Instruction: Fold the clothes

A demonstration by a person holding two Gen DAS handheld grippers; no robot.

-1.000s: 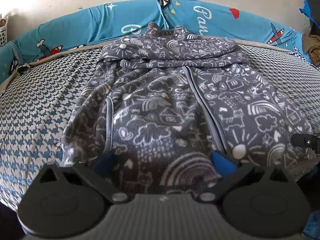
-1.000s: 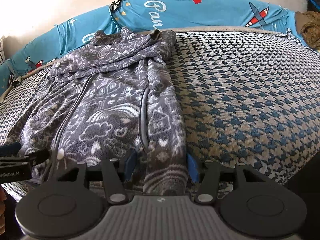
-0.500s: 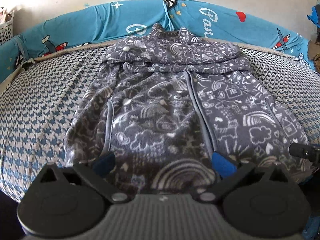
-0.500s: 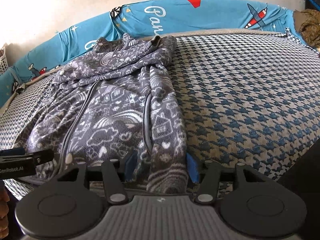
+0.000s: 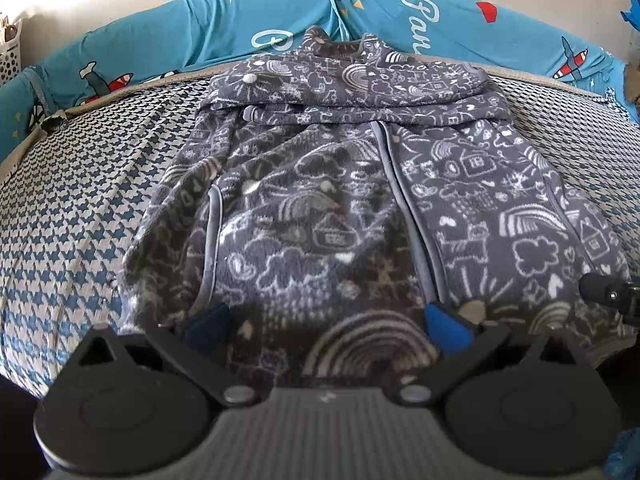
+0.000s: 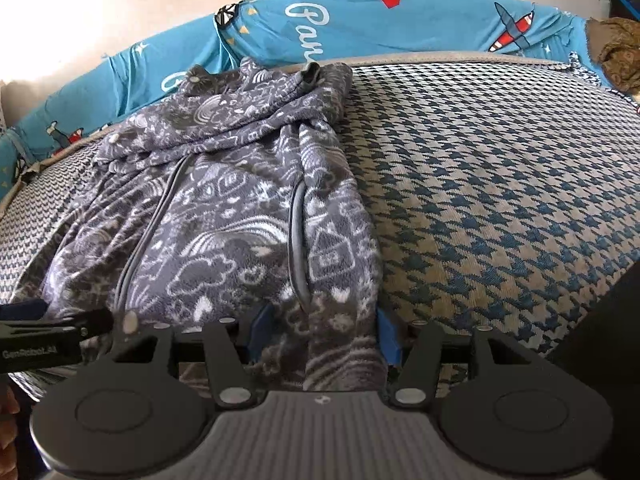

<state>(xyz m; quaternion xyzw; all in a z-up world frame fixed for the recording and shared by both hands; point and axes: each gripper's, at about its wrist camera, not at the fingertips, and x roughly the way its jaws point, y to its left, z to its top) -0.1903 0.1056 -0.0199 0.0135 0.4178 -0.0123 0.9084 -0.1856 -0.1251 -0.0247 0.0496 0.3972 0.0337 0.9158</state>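
Right fingers [image 6: 322,334] opening wider, straddling jacket [image 6: 224,216] hem

grey white-doodled fleece garment [image 5: 320,208] on blue-and-cream houndstooth cover [image 6: 500,184]

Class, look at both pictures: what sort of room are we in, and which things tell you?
Probably a child's bedroom: a houndstooth bed cover, a blue cartoon-aeroplane bumper along the wall, and a grey patterned fleece garment spread out for folding.
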